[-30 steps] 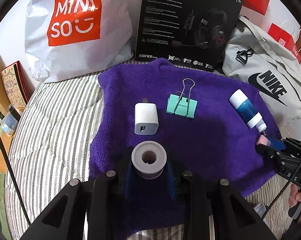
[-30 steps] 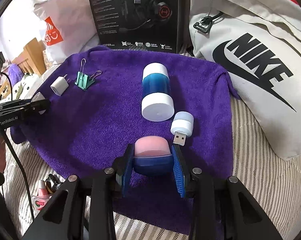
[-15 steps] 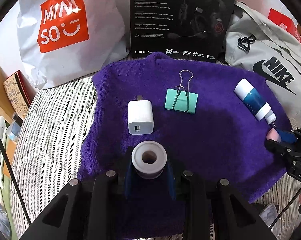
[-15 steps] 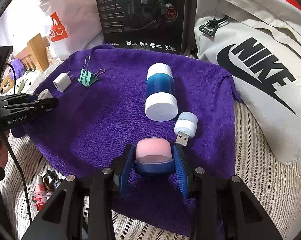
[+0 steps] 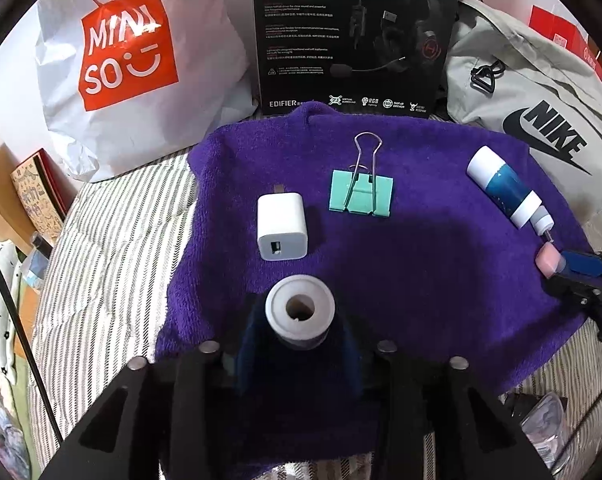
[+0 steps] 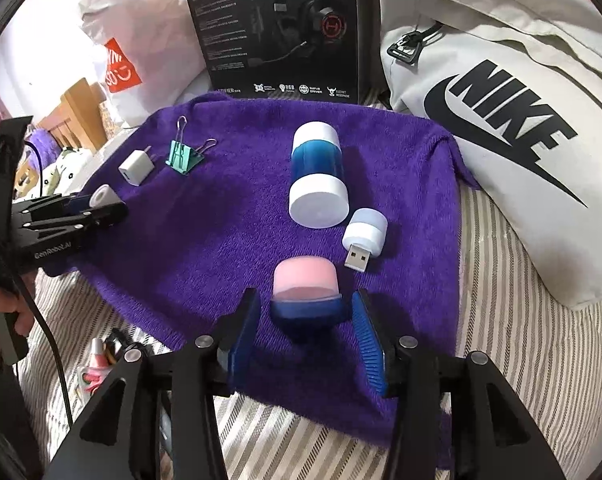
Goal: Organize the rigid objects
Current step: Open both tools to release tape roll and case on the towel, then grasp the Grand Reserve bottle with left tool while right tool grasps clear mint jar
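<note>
On the purple towel [image 5: 421, 280] lie a white USB charger [image 5: 281, 226], a green binder clip [image 5: 361, 196] and a blue bottle with white ends [image 5: 503, 184]. My left gripper [image 5: 299, 320] is shut on a pale grey spool [image 5: 299, 311] above the towel's near left part. In the right wrist view my right gripper [image 6: 305, 316] stands open. A pink-and-blue capsule [image 6: 305, 292] rests on the towel between its pads, with a gap on each side. A small white USB light [image 6: 365, 236] lies just beyond it, beside the bottle [image 6: 319, 172].
A white Miniso bag [image 5: 129, 68], a black headset box [image 5: 353, 32] and a grey Nike bag [image 6: 501, 100] line the back. Striped bedding [image 5: 113, 248] surrounds the towel. Small pink items [image 6: 97, 368] lie on the bedding at the near left of the right wrist view.
My right gripper's jaws have spread apart and let go of the pink-and-blue capsule, which now sits on the towel. My left gripper still grips the spool and has shifted slightly.
</note>
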`<state>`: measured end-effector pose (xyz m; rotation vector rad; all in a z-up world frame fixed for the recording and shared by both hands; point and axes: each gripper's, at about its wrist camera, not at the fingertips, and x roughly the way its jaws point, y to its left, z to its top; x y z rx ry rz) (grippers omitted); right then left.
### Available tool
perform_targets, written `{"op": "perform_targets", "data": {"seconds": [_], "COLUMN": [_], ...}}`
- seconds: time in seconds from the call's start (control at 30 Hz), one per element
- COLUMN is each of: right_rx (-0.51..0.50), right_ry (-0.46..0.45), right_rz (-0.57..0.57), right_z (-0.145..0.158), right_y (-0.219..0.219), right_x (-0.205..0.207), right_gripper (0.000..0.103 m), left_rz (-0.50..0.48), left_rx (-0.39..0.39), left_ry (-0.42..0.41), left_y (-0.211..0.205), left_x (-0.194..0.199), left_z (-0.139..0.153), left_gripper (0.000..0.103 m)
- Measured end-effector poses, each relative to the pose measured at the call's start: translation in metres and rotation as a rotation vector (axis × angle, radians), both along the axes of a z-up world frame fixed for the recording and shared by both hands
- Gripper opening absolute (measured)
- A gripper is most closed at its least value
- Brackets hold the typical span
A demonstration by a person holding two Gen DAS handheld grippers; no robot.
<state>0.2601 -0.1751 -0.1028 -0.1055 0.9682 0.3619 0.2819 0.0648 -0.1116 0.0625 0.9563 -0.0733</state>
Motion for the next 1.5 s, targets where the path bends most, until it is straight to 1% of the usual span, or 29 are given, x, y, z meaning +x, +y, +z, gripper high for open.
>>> {"op": "perform_targets", "data": {"seconds": [0.07, 0.1, 0.17, 0.2, 0.27, 0.33, 0.43, 0.53, 0.67, 0.77, 0.83, 0.93, 1.03, 1.1, 1.2, 1.27, 1.3, 1.4, 1.43, 1.47, 1.5], "right_rx": [-0.004, -0.005, -0.006, -0.003, 0.005, 0.021, 0.049, 0.067, 0.079, 0.101, 0.105, 0.13, 0.127, 0.124, 0.13, 0.115, 0.115, 0.126, 0.126, 0.126, 0.127], "right_ry": [-0.003, -0.003, -0.006, -0.009, -0.012, -0.023, -0.019, -0.012, -0.015, -0.014, -0.018, -0.011, -0.009, -0.012, -0.005, 0.006, 0.013, 0.024, 0.027, 0.029, 0.03], "right_rz": [-0.004, -0.007, -0.015, -0.015, -0.025, -0.036, -0.056, -0.077, -0.094, -0.097, -0.103, -0.118, -0.13, -0.137, -0.135, -0.14, -0.14, -0.143, -0.14, -0.136, -0.124], "right_z": [0.002, 0.003, 0.007, 0.01, 0.016, 0.023, 0.029, 0.034, 0.039, 0.042, 0.044, 0.044, 0.044, 0.044, 0.04, 0.035, 0.032, 0.028, 0.026, 0.025, 0.023], "right_y": [-0.001, -0.002, -0.004, -0.005, -0.007, -0.011, -0.016, -0.02, -0.021, -0.022, -0.024, -0.03, -0.035, -0.038, -0.043, -0.045, -0.047, -0.049, -0.048, -0.047, -0.043], "right_x": [-0.002, -0.002, -0.004, -0.005, -0.009, -0.015, -0.029, -0.049, -0.08, -0.101, -0.113, -0.126, -0.137, -0.142, -0.148, -0.15, -0.151, -0.152, -0.151, -0.15, -0.149], "right_gripper": [0.048, 0.048, 0.049, 0.049, 0.049, 0.049, 0.053, 0.055, 0.057, 0.06, 0.061, 0.061, 0.061, 0.061, 0.062, 0.062, 0.062, 0.062, 0.062, 0.062, 0.062], "left_rz": [-0.011, -0.014, -0.013, -0.01, 0.006, 0.012, 0.014, 0.001, -0.03, -0.052, -0.076, -0.108, -0.134, -0.142, -0.156, -0.156, -0.161, -0.164, -0.163, -0.166, -0.174], "left_rx": [-0.008, -0.013, -0.015, -0.017, -0.019, -0.026, -0.04, -0.066, -0.038, -0.036, -0.033, -0.036, -0.029, -0.013, -0.011, 0.034, 0.044, 0.035, 0.03, 0.013, -0.005], "left_ry": [0.001, 0.003, 0.006, 0.009, 0.019, 0.0, -0.028, -0.041, -0.043, -0.027, -0.014, 0.013, 0.028, 0.039, 0.041, 0.044, 0.03, 0.031, 0.029, 0.027, 0.029], "left_y": [-0.002, -0.003, -0.003, -0.003, -0.002, -0.001, 0.001, 0.0, -0.012, -0.022, -0.029, -0.041, -0.052, -0.058, -0.065, -0.071, -0.074, -0.079, -0.079, -0.08, -0.081], "left_x": [-0.001, -0.001, -0.002, -0.002, -0.006, -0.014, -0.033, -0.054, -0.086, -0.11, -0.127, -0.143, -0.151, -0.151, -0.149, -0.143, -0.142, -0.134, -0.133, -0.132, -0.131], "left_z": [0.0, 0.001, 0.002, 0.004, 0.01, 0.02, 0.037, 0.048, 0.052, 0.046, 0.037, 0.021, 0.01, 0.004, 0.0, -0.005, -0.005, -0.005, -0.005, -0.005, -0.005], "left_gripper": [0.045, 0.047, 0.056, 0.058, 0.059, 0.059, 0.059, 0.06, 0.06, 0.06, 0.06, 0.06, 0.06, 0.06, 0.06, 0.06, 0.059, 0.053, 0.048, 0.039, 0.035]}}
